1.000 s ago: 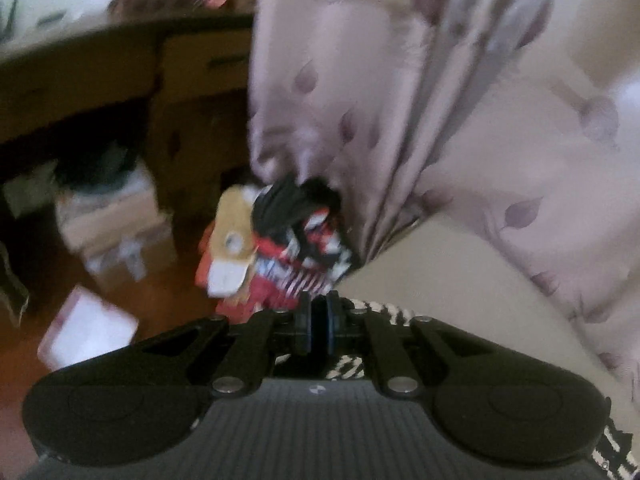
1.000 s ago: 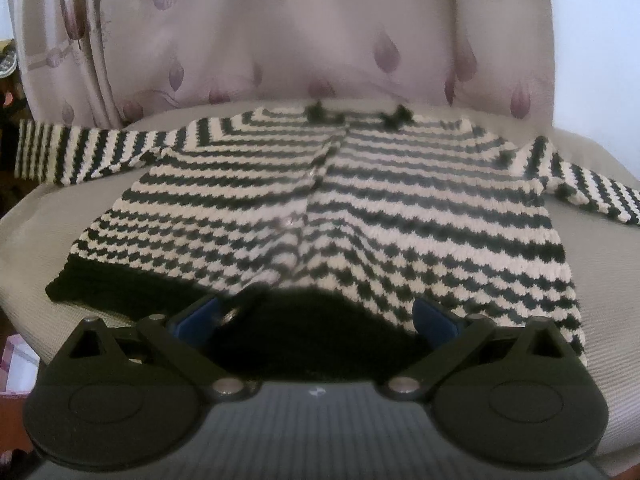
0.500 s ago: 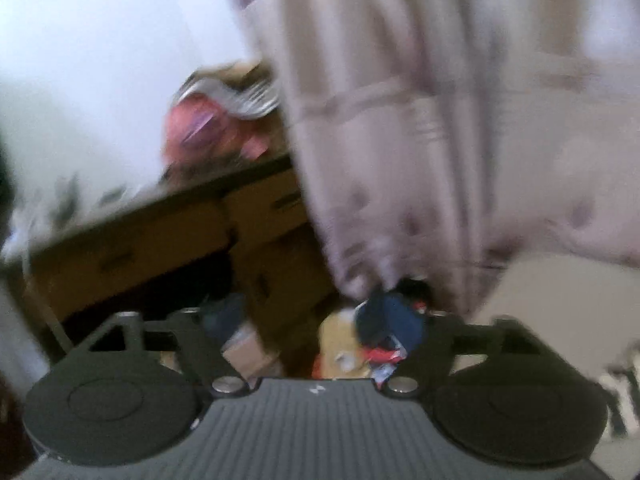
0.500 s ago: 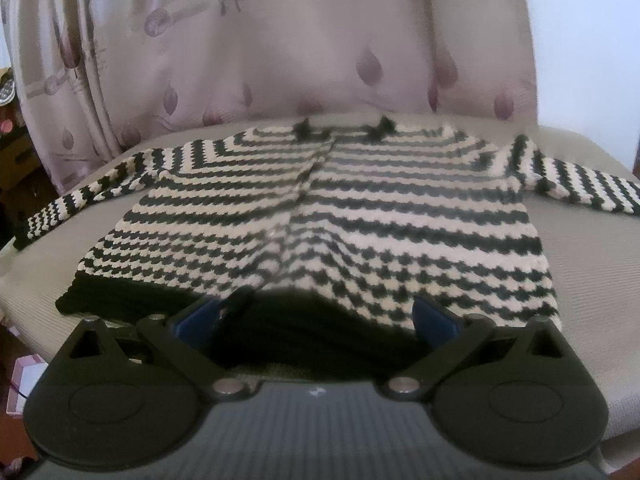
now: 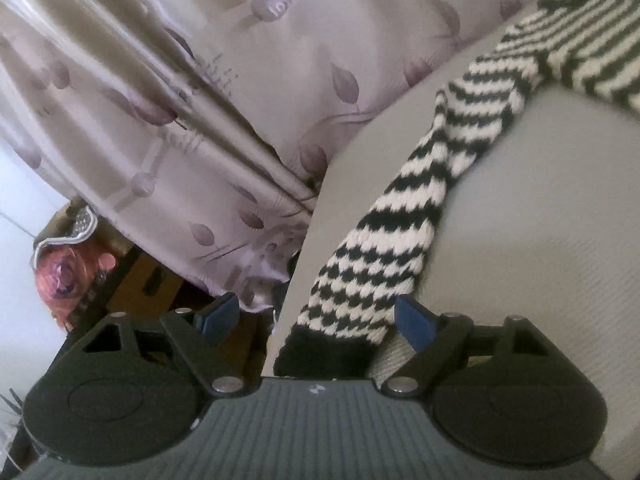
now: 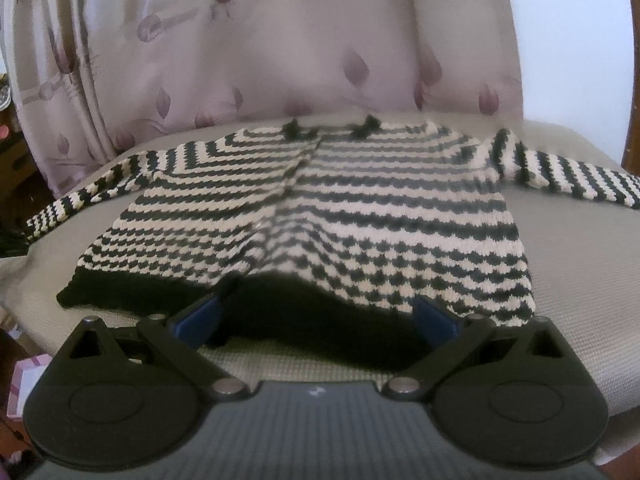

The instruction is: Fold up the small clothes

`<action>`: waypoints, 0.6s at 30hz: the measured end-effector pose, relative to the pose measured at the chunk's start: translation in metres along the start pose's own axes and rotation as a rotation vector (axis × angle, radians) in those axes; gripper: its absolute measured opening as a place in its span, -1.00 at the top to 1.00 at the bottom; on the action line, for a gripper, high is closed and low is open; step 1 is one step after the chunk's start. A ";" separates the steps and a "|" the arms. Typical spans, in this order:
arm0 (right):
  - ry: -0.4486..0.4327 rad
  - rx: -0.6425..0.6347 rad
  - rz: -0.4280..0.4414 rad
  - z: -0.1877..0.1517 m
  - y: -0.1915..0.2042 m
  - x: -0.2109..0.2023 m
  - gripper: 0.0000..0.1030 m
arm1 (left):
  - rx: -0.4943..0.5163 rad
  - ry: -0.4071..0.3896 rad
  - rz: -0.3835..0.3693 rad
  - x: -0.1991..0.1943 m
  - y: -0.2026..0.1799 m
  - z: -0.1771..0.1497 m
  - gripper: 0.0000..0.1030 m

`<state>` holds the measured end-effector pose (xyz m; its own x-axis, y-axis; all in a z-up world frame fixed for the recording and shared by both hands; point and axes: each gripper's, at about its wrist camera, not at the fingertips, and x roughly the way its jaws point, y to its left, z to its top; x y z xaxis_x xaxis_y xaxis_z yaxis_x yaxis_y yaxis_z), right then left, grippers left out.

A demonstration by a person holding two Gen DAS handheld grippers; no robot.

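**Striped cardigan spread flat, both grippers open at its edges**

A pale leaf-patterned curtain (image 6: pixel 280 52) hangs behind a grey cushioned surface (image 6: pixel 568 280). On that surface the black-and-white striped cardigan (image 6: pixel 320 208) lies spread out, front up, its sleeves stretched to either side and its black hem nearest the right wrist camera.

The cardigan's left sleeve (image 5: pixel 400 208) runs along the surface's edge, beside the curtain, towards the left gripper (image 5: pixel 316 316). That gripper's jaws have just been opening and now stand spread wide. The sleeve's black cuff (image 5: pixel 324 354) lies between its blue fingers (image 5: pixel 414 322), nearer the right-hand one, but neither pad presses on it.

The right gripper (image 6: pixel 316 318) is also spread wide, low over the hem (image 6: pixel 312 312). The dark band of the hem lies across the gap between its two blue pads, which sit at the hem's edge without pinching it.
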<state>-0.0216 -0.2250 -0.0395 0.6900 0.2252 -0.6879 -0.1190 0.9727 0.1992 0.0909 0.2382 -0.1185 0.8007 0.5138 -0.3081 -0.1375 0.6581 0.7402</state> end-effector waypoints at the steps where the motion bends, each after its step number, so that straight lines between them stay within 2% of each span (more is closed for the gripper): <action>1: -0.001 -0.003 -0.004 0.000 0.001 -0.001 -1.00 | 0.004 0.004 -0.004 0.004 -0.001 -0.002 -0.65; 2: -0.001 -0.003 -0.007 -0.001 0.001 -0.001 -1.00 | 0.012 0.010 -0.017 0.009 -0.002 -0.007 -0.65; 5: 0.005 0.010 -0.012 -0.001 -0.001 -0.001 -1.00 | -0.028 -0.023 -0.106 0.011 0.007 -0.017 -0.28; 8: 0.011 0.013 -0.017 -0.001 -0.001 0.000 -1.00 | 0.019 -0.061 -0.150 0.006 0.002 -0.024 0.12; 10: 0.013 0.011 -0.018 0.000 0.000 0.001 -1.00 | 0.028 -0.058 -0.197 0.008 0.000 -0.024 0.53; 12: 0.020 0.005 -0.014 0.000 0.002 0.003 -1.00 | 0.046 -0.046 -0.225 0.010 -0.003 -0.023 0.76; 15: 0.019 -0.011 -0.009 -0.001 0.006 0.003 -1.00 | 0.017 -0.031 -0.227 0.015 0.000 -0.020 0.80; 18: 0.018 -0.016 -0.009 -0.002 0.007 0.002 -1.00 | -0.133 -0.009 -0.226 0.015 0.022 -0.006 0.81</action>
<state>-0.0224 -0.2178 -0.0411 0.6782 0.2169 -0.7022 -0.1238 0.9755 0.1817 0.0957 0.2639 -0.1103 0.8248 0.3408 -0.4511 -0.0294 0.8226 0.5678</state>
